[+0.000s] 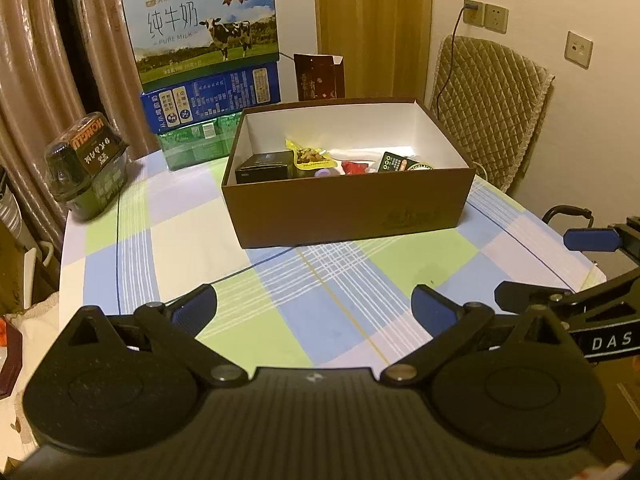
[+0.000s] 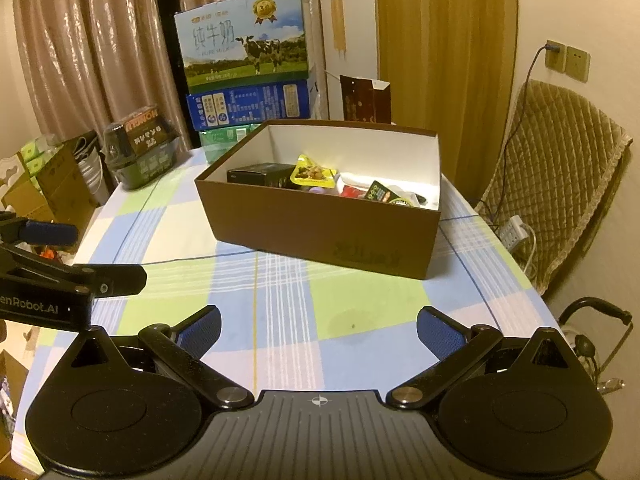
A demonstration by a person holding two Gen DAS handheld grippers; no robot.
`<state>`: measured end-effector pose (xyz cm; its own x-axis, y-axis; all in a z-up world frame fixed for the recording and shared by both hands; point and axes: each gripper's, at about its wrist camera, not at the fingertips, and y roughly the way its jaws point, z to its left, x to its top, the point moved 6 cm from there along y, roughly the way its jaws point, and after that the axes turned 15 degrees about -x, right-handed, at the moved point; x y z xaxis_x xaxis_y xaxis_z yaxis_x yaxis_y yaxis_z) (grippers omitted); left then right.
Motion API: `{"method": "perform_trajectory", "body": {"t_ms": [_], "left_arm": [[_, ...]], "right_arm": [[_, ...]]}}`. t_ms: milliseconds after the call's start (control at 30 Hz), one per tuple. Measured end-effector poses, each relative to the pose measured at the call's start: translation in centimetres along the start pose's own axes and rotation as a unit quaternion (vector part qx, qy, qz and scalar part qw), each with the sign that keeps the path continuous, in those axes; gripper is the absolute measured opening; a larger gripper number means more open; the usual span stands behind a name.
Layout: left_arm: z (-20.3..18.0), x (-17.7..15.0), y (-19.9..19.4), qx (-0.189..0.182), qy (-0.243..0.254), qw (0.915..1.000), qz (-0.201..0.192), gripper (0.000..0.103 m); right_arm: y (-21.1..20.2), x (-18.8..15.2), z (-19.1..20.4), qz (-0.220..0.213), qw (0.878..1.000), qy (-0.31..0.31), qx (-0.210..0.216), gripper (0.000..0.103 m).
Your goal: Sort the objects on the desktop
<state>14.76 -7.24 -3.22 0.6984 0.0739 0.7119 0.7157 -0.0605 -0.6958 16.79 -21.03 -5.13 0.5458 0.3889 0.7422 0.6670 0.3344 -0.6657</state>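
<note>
It was a home room: a worktop (image 1: 192, 240) under a checked cloth, shiny curtains (image 2: 80, 48), stacked milk cartons (image 1: 204, 28), wall sockets (image 1: 486, 14), and a chair with a quilted cover (image 1: 492, 92).

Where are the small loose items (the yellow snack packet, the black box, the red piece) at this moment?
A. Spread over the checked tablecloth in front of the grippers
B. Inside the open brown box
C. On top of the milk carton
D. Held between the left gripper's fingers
B: the yellow snack packet, black box and red piece lie inside the open brown box, and both the left gripper and right gripper are open and hold nothing.
</note>
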Motion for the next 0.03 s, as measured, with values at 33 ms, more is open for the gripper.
{"method": "perform_trajectory", "body": {"t_ms": [33], "left_arm": [[0.01, 0.01, 0.1, -0.002, -0.002, 1.0, 0.001, 0.102]], "right_arm": [[0.07, 0.01, 0.05, 0.001, 1.0, 0.0, 0.0, 0.101]]}}
